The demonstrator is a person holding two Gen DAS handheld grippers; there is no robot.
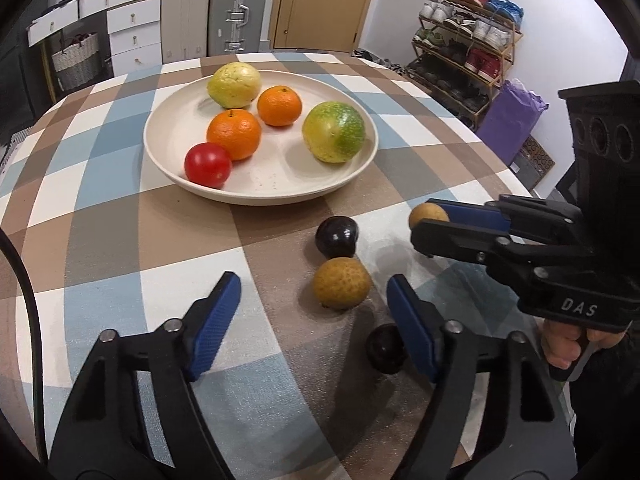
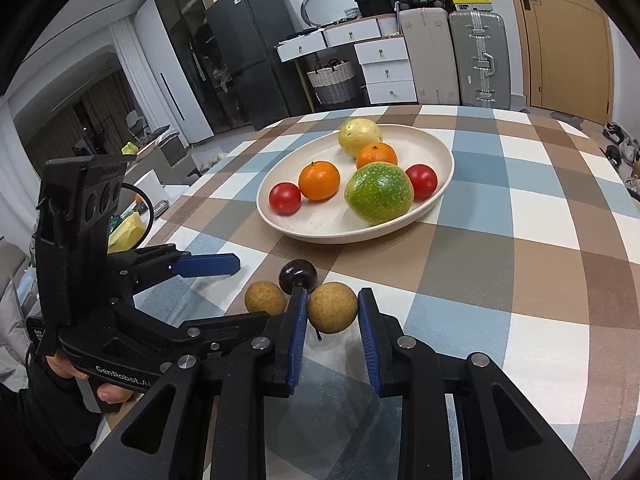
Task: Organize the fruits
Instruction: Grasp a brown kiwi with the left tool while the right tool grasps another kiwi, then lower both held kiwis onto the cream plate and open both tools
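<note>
A cream plate [image 1: 168, 148] [image 2: 444, 152] holds two oranges, two red tomatoes, a yellow fruit and a green fruit [image 2: 379, 192]. On the checked cloth lie a dark plum [image 1: 335, 237] [image 2: 298, 275], a brown longan [image 1: 341, 283] [image 2: 265, 298] and a second dark plum [image 1: 385, 349]. My right gripper [image 2: 333, 312] [image 1: 430, 216] is open around another brown longan [image 2: 332, 307] [image 1: 426, 213]; the left pad touches it and a gap shows at the right pad. My left gripper [image 1: 314, 294] [image 2: 236, 280] is open and empty, with the first longan between its fingertips.
The round table's edge [image 1: 516, 184] curves close on the right. Beyond it stand a shoe rack [image 1: 464, 44], suitcases [image 2: 476, 56], white drawers [image 2: 386, 68] and a fridge [image 2: 248, 52].
</note>
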